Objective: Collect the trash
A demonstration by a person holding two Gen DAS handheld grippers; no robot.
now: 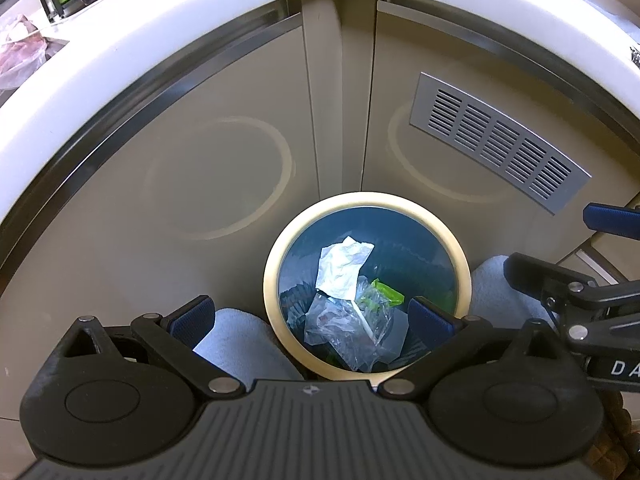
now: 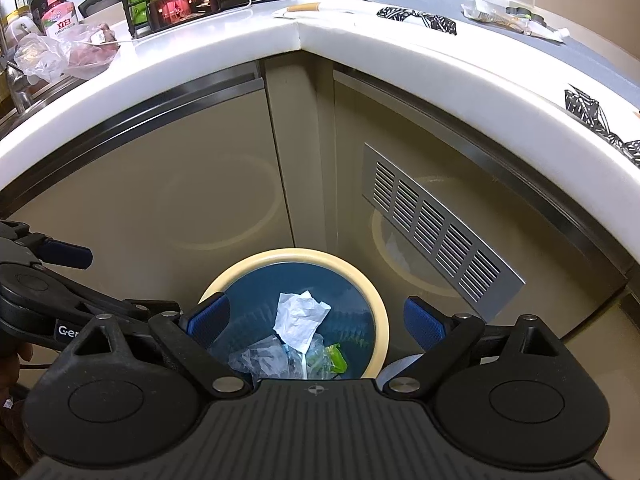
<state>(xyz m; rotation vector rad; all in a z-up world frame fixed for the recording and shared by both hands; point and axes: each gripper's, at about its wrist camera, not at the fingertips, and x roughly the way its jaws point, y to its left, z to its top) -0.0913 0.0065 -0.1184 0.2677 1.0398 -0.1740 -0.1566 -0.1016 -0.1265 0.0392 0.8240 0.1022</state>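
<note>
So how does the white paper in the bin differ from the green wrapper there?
The white paper is large, crumpled and lies on top of the pile; the green wrapper is small and partly under clear plastic. The paper is plain white; the wrapper is bright green. Both lie inside the bin.

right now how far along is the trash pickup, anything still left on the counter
Done: crumpled white paper, clear plastic wrap and a green wrapper lie in the bin. In hand: nothing; the left gripper and right gripper are both open over the bin. Left: a clear wrapper and a plastic bag sit on the counter, possibly trash.
</note>
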